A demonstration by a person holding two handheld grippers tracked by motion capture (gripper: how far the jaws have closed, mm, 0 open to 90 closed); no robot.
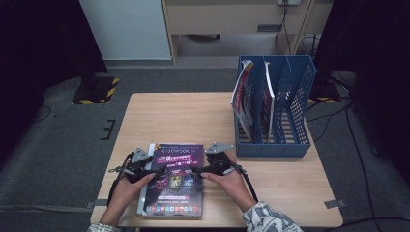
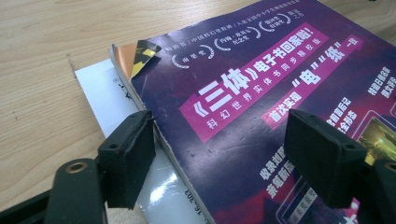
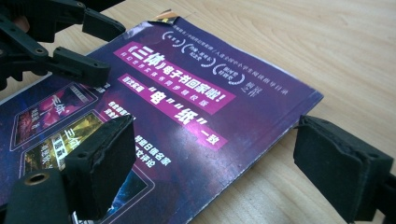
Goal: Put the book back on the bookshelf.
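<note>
While the purple magazine (image 1: 175, 180) lies on the bench (image 1: 193, 116), its edges are straddled by left claw (image 2: 233, 158) and right claw (image 3: 224, 172); both held apart, unclamped.

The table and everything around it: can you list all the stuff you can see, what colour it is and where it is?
purple magazine: one, purple with pink bands, near edge of the table, on top of a small stack
white sheet: one, white, sticking out under the magazine
table: one, light wood, centre
file rack: one, blue, far right of the table
magazines in the rack: at least two, red and white, standing in its left slots
striped base: one, yellow and black, floor at far left
left gripper: one, black, jaws open over the magazine's left edge
right gripper: one, black, jaws open over its right edge
</note>
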